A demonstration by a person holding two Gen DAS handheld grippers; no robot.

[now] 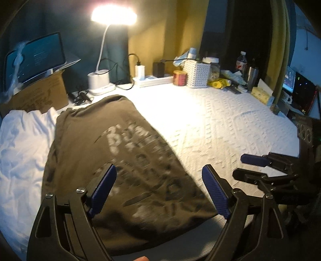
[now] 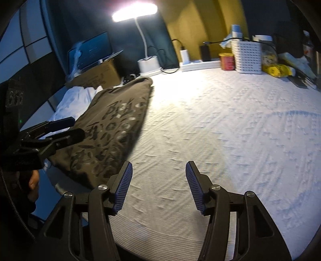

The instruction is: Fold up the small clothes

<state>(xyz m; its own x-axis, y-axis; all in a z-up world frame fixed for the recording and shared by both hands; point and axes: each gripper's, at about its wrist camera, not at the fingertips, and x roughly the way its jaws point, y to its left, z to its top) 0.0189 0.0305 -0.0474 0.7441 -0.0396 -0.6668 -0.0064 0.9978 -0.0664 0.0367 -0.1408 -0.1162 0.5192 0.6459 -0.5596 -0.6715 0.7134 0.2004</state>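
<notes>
Both tools are released, nothing between the pads on either side. Left gripper [image 1: 159, 186] has its jaws spread wide and hangs over the near end of the dark olive T-shirt [image 1: 112, 152], blue pads clear of the fabric; in the right wrist view the same gripper [image 2: 66, 128] shows from the side, above the shirt's near left edge. Right gripper [image 2: 158, 184] is also spread, over bare white textured bedcover [image 2: 230, 130], just beside the shirt's right edge and not touching it; from the left wrist view it [image 1: 248, 166] sits off to the right, apart from the shirt. The shirt lies flat on the bedcover as a long narrow folded strip, pale printed lettering face up, running from the near edge toward the back. A crumpled white garment [image 1: 22, 152] lies just beside it on its left. At the back: a lit desk lamp [image 1: 112, 14], a cardboard box [image 1: 44, 94] with a laptop [image 1: 38, 56] on it, a white power strip [image 1: 154, 79], a red tin [image 1: 180, 77], a white perforated basket [image 1: 197, 73]. Frames are motion-blurred, so the shirt print is unreadable.
</notes>
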